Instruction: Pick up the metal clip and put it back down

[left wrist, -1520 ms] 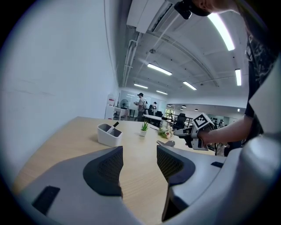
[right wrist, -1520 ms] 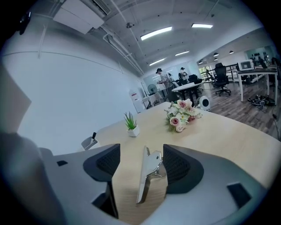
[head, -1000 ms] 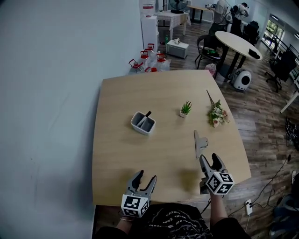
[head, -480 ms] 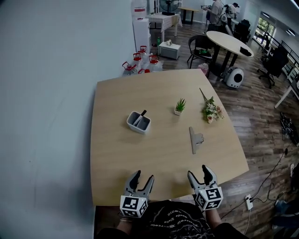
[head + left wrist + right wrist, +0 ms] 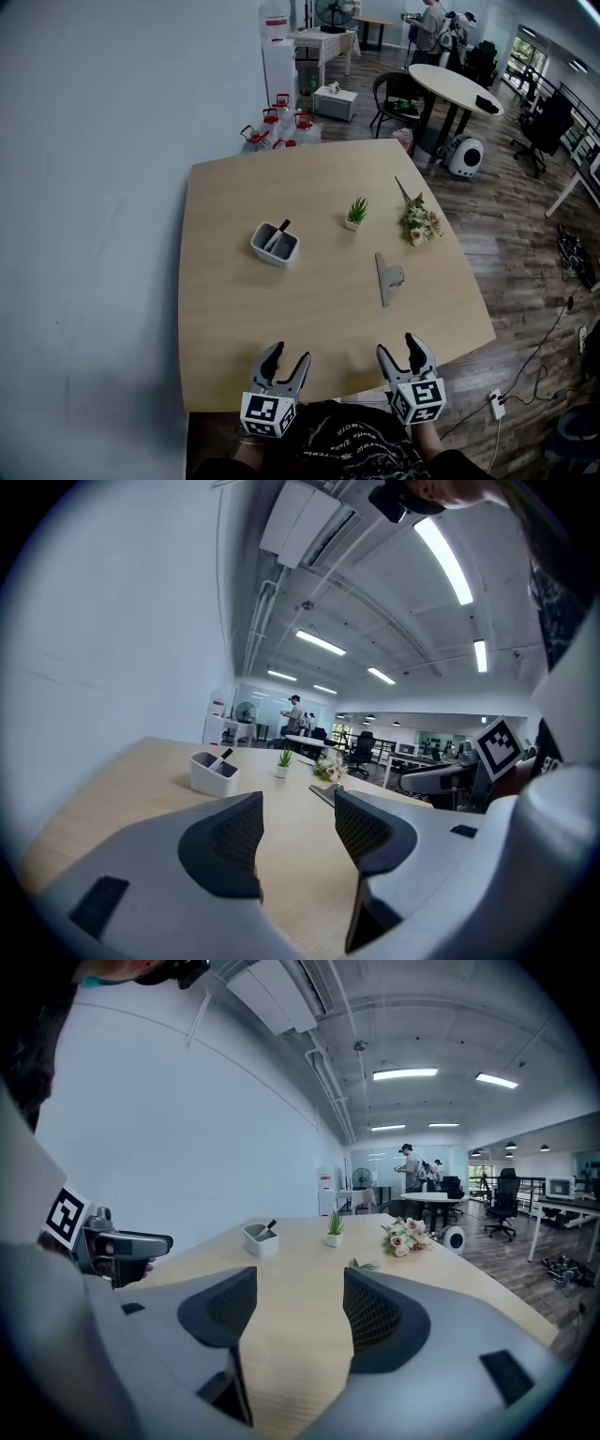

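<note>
The metal clip point(image 5: 384, 278) lies flat on the wooden table point(image 5: 234, 319), right of centre, with nothing touching it. My right gripper point(image 5: 400, 349) hovers at the table's near edge, a short way in front of the clip, open and empty. At the near edge further left is my left gripper point(image 5: 286, 358), also open and empty. In the left gripper view the clip point(image 5: 323, 792) shows far past the open left gripper point(image 5: 298, 822). The right gripper view has the clip point(image 5: 363, 1265) just beyond the open right gripper point(image 5: 298, 1302).
A white pen holder point(image 5: 275, 244) with a dark pen stands left of centre. A small potted plant point(image 5: 354, 212) and a flower bouquet point(image 5: 417, 222) sit toward the far right. Water jugs point(image 5: 281, 117), a round table point(image 5: 455, 86) and chairs stand beyond the table.
My right gripper has drawn back from just below the clip to the table's near edge. The clip lies where it was. The left gripper has stayed put.
</note>
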Demonstrator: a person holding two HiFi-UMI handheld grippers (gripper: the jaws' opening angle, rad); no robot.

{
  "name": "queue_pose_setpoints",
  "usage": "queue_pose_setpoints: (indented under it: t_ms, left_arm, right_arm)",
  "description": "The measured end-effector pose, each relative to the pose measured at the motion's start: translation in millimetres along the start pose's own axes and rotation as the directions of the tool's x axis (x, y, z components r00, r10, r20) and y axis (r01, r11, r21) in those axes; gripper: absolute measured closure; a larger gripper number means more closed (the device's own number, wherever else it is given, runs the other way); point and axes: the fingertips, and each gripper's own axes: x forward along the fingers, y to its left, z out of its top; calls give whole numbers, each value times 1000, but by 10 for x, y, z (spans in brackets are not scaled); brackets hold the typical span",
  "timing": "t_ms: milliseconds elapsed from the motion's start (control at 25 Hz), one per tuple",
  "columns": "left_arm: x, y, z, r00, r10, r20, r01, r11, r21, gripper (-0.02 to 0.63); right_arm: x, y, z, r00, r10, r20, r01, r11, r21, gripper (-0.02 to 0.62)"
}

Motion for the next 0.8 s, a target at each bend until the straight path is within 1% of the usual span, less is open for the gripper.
queue_pose_setpoints:
  t_ms: [80,160,280,360,400,440,480,600,800]
  left_arm:
    - [9,-54,-12,1000,-28,-13,28,1000,9,372]
    - [14,-94,-17,999,-46,-19,47,999,12,435]
    - [18,-124,-13,998,-56,-20,56,998,16,516]
    - [18,-114,-14,999,-46,-21,46,999,17,568]
    - [20,-108,-19,999,-40,-22,40,999,17,584]
    - [25,-108,-25,999,-38,-25,38,999,17,591]
    - [33,-115,-32,999,-42,-28,42,999,18,595]
    - [60,-168,-50,997,-72,-40,73,997,37,597]
    - [131,-286,-63,991,-120,-61,125,989,81,597]
  right_arm:
    - [6,35,-23,1000,-2,-13,2,1000,-16,293]
    - [22,93,-61,999,-6,-34,4,999,-51,314]
    - [45,154,-77,999,-13,-41,9,995,-95,400]
    - [57,166,-50,999,-22,-32,18,994,-109,464]
    - [60,170,-20,999,-27,-22,24,993,-113,530]
    - [66,172,9,999,-29,-14,27,993,-116,567]
    - [75,174,26,1000,-28,-9,27,992,-122,580]
    - [101,211,34,1000,-15,-9,14,989,-144,581]
    - [140,231,7,1000,-11,-26,7,988,-152,583]
